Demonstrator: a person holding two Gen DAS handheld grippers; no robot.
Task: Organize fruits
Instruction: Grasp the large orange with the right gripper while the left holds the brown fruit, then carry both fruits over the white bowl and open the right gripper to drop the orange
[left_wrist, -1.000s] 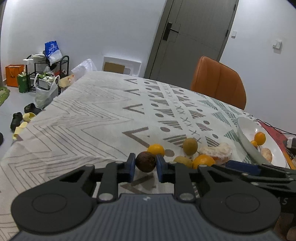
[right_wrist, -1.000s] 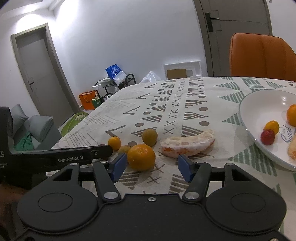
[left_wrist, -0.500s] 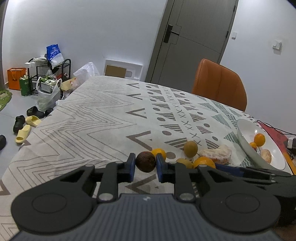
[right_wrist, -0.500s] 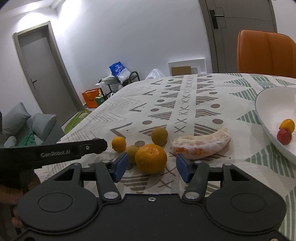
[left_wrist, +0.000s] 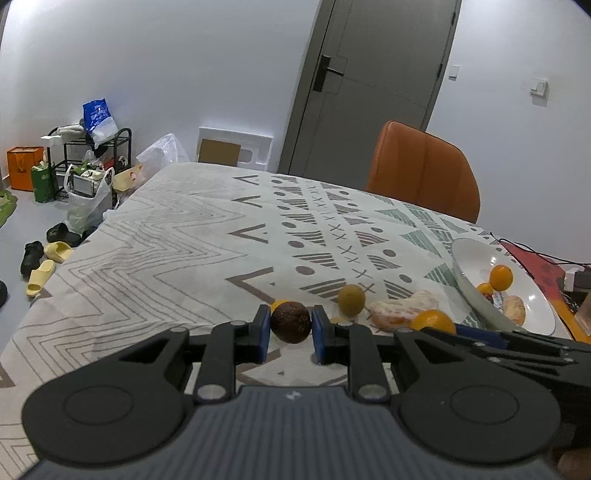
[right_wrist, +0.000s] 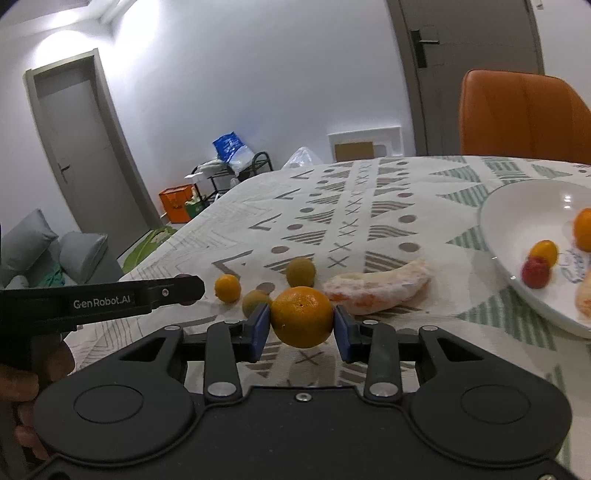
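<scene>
Orange (right_wrist: 301, 316), round and glossy, pinched between right gripper (right_wrist: 301, 328) fingers; dark wrinkled fruit (left_wrist: 290, 322) between left gripper (left_wrist: 290, 334) fingers.

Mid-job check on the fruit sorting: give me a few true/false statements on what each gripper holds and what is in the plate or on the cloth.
1. The left gripper is shut on the dark brown fruit. True.
2. The right gripper is open and empty. False: its fingers clamp the large orange.
3. The white plate is empty. False: it holds several small fruits, among them a red fruit.
4. The peeled citrus piece lies on the tablecloth, outside the plate. True.
</scene>
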